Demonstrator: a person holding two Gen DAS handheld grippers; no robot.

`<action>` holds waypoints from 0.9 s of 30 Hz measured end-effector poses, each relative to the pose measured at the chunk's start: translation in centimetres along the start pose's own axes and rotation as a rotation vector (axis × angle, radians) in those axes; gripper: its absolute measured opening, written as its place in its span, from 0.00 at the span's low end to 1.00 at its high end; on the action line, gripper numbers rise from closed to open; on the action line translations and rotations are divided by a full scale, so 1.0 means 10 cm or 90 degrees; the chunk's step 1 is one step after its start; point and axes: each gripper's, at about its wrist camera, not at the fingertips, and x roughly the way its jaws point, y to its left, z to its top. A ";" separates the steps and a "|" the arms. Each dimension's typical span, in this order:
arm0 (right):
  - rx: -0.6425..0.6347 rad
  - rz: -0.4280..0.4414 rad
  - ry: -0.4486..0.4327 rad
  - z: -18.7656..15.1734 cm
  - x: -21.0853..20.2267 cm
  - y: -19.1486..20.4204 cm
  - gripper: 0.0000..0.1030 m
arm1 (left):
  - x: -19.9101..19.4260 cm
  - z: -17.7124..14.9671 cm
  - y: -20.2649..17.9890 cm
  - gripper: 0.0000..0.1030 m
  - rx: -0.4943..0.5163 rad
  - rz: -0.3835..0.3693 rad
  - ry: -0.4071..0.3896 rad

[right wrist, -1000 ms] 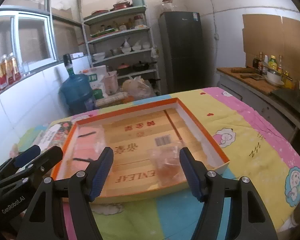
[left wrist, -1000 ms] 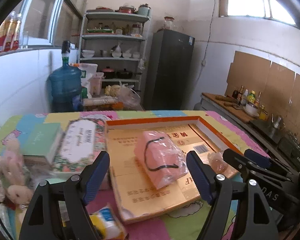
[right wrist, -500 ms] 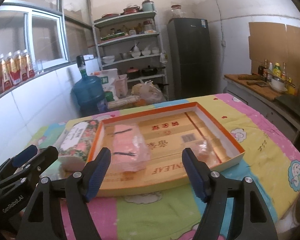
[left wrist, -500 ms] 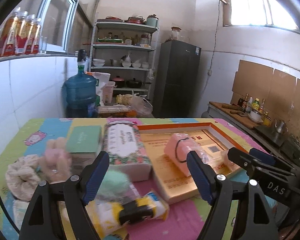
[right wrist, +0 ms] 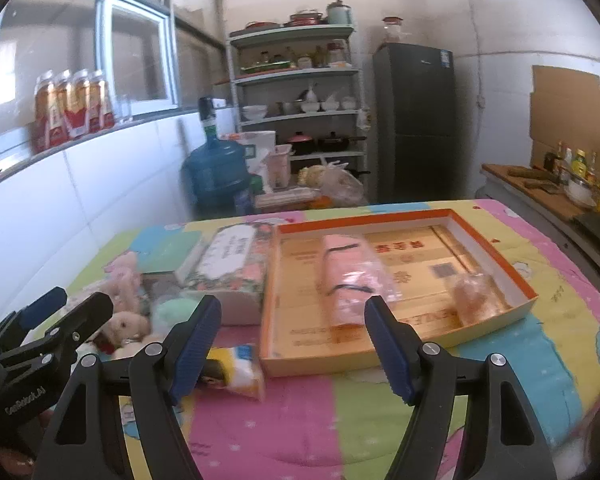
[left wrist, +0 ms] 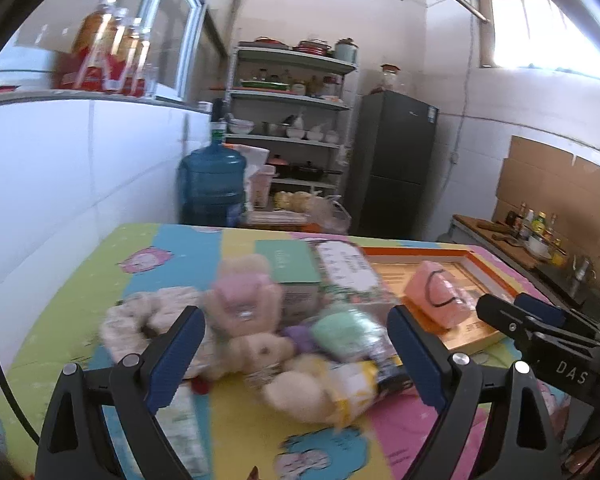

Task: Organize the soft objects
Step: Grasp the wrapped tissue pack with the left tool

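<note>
My left gripper (left wrist: 296, 344) is open and empty above a blurred pile of soft things: a pink plush toy (left wrist: 242, 304), a cream knit item (left wrist: 140, 320), a green bagged item (left wrist: 344, 332) and a yellow packet (left wrist: 352, 384). My right gripper (right wrist: 292, 344) is open and empty in front of the orange-rimmed cardboard tray (right wrist: 496, 256). In the tray lie a pink bagged bundle (right wrist: 348, 280) and a small clear bag (right wrist: 474, 294). The pile also shows in the right wrist view (right wrist: 124, 320), at the left.
A floral tissue box (right wrist: 232, 268) and a green box (right wrist: 168, 256) stand left of the tray. A yellow-white packet (right wrist: 236, 368) lies near the tray's front corner. A white tiled wall runs along the table's left; a counter (right wrist: 540, 192) stands at the right.
My left gripper has swung left, from over the tray to over the pile of soft things. My right gripper has pulled back and turned left. Both stay open and empty.
</note>
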 end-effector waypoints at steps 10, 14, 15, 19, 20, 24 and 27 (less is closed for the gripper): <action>-0.035 0.043 0.016 -0.06 0.04 0.44 0.73 | -0.21 -0.16 0.55 0.90 -0.032 0.047 0.007; -0.050 0.059 0.030 -0.09 0.10 0.57 0.73 | -0.23 -0.28 0.68 0.90 -0.042 0.045 0.016; -0.052 0.065 0.033 -0.10 0.11 0.60 0.73 | -0.25 -0.33 0.70 0.90 -0.044 0.046 0.019; -0.063 0.081 0.042 -0.14 0.16 0.69 0.73 | -0.21 -0.48 0.83 0.90 -0.062 0.053 0.044; -0.064 0.085 0.046 -0.15 0.18 0.71 0.73 | -0.19 -0.51 0.84 0.90 -0.065 0.056 0.050; -0.069 0.099 0.057 -0.17 0.24 0.78 0.73 | -0.15 -0.56 0.86 0.90 -0.064 0.066 0.061; -0.073 0.105 0.059 -0.19 0.26 0.81 0.73 | -0.10 -0.60 0.86 0.90 -0.063 0.073 0.067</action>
